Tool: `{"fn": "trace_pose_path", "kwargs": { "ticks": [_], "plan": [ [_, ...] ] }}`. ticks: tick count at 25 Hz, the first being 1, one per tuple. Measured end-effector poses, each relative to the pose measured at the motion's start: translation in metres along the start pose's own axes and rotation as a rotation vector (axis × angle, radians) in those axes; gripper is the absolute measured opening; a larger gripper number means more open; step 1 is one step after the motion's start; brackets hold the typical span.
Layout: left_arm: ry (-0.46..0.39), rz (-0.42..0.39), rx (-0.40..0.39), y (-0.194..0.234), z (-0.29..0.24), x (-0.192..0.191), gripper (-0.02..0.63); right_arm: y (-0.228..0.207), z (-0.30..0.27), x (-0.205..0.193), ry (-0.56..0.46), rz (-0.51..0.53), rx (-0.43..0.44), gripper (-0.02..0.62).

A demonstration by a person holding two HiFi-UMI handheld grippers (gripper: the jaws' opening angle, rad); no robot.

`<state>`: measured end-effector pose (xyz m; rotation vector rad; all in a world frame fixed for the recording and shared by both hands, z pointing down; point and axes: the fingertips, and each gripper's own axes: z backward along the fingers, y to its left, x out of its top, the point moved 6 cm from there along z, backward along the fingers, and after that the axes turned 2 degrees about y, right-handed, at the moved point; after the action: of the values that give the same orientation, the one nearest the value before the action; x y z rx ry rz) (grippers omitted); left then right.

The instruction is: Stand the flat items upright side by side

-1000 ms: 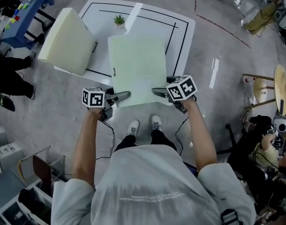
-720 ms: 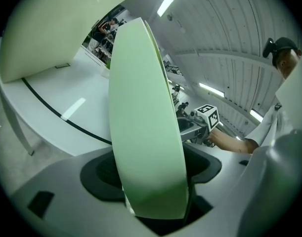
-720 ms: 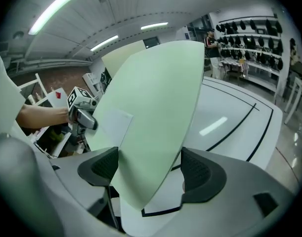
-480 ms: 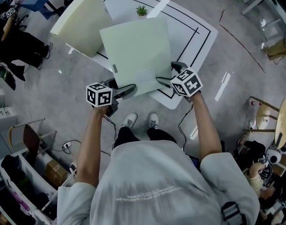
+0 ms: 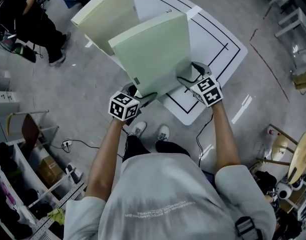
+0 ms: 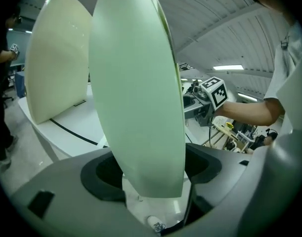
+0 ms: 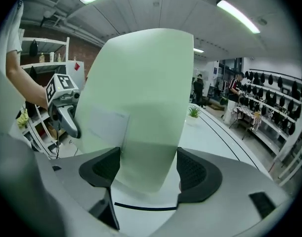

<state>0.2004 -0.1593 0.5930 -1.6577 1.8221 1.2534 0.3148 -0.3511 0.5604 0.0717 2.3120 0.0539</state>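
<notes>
Left gripper (image 6: 151, 172): fingers (image 6: 104, 174) were clamped on the lower corner of the green panel (image 6: 136, 93), pads pressed on both faces, nothing else btwn them. Right gripper (image 7: 148, 169): fingers (image 7: 195, 174) stood wide but were closed on the same panel's (image 7: 141, 93) bottom edge, dark pads tight against each side. A white label (image 7: 106, 127) sat on the face nearest the right gripper's camera.

From the head view, the left gripper (image 5: 142, 95) and right gripper (image 5: 188, 79) held the green panel (image 5: 153, 49) at its two near corners, w/ marker cubes (image 5: 124, 107) facing up. The panel was raised close to upright, leaning a bit, over the near part of the white desk (image 5: 213, 39). Whether its lower edge touched the desk wasn't clear.

Cream panel (image 5: 110, 14) stood upright on the desk's left side, just beside the green one, on the far side of it from the person; in the left gripper view this cream panel (image 6: 57, 58) rested on the desk (image 6: 66, 127) next to a black line (image 6: 74, 132), w/ a gap btwn the two panels low down.

Small potted plant (image 7: 194, 111) sat further back on the desk (image 7: 215, 132).
</notes>
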Motion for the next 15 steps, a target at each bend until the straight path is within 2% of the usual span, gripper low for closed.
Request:
{"fn": "trace_pose_path", "kwargs": {
  "ticks": [3,5,9,15],
  "plan": [
    [-0.037,0.028,0.003,0.001,-0.002,-0.002,0.359,-0.004,-0.004,0.003,-0.009,0.016,0.014,0.379],
    [-0.051,0.003,0.024,0.000,-0.003,-0.002,0.359,-0.006,-0.006,0.003,-0.014,0.031,0.021,0.379],
    [-0.033,-0.134,0.089,-0.005,-0.009,-0.001,0.354,-0.007,-0.005,0.005,-0.003,0.059,0.013,0.379],
    [0.072,-0.311,0.101,-0.023,-0.027,-0.004,0.316,-0.018,-0.018,0.002,0.081,0.182,-0.010,0.380]
  ]
}}
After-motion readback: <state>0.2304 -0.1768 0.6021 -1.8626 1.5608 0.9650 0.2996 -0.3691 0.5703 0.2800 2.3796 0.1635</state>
